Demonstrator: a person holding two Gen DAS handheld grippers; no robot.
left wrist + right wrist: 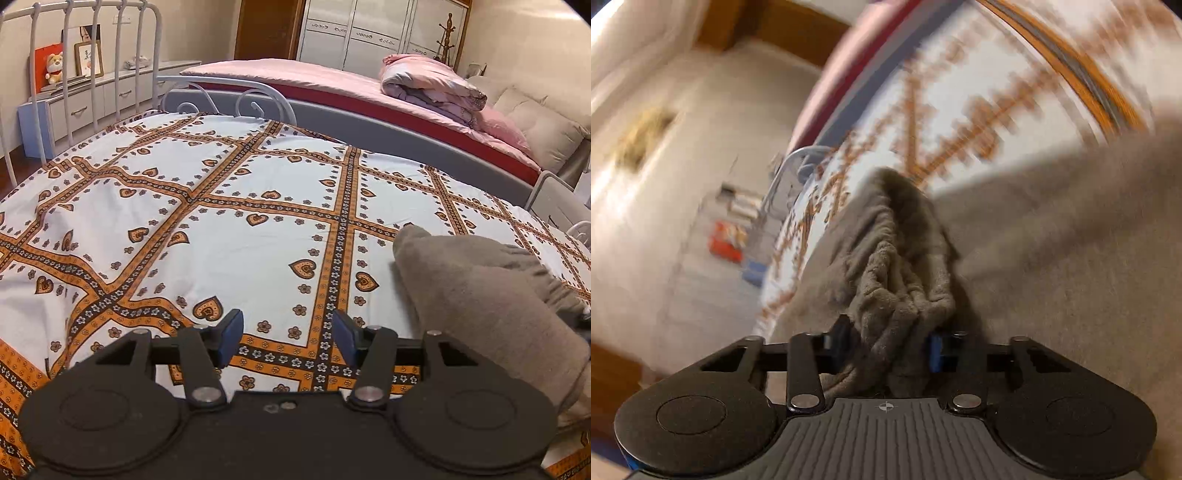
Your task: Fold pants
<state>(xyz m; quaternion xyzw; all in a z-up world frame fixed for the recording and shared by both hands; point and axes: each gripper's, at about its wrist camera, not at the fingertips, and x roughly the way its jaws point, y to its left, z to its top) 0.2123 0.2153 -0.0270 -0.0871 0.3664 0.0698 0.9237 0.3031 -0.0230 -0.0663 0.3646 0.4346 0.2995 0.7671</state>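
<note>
The grey-brown fleece pants [487, 295] lie in a raised heap on the patterned bedsheet [229, 236], at the right of the left wrist view. My left gripper [288, 338] is open and empty, just above the sheet to the left of the pants. In the right wrist view my right gripper [886, 350] is shut on a bunched, gathered edge of the pants [897, 280]; the rest of the cloth spreads to the right. That view is tilted and blurred by motion.
A white metal bed frame [122, 55] stands at the far left. A second bed with a pink cover and folded quilt [432, 85] lies behind. A low cabinet [92, 99] stands by the wall. Blurred items lie on the floor [727, 240].
</note>
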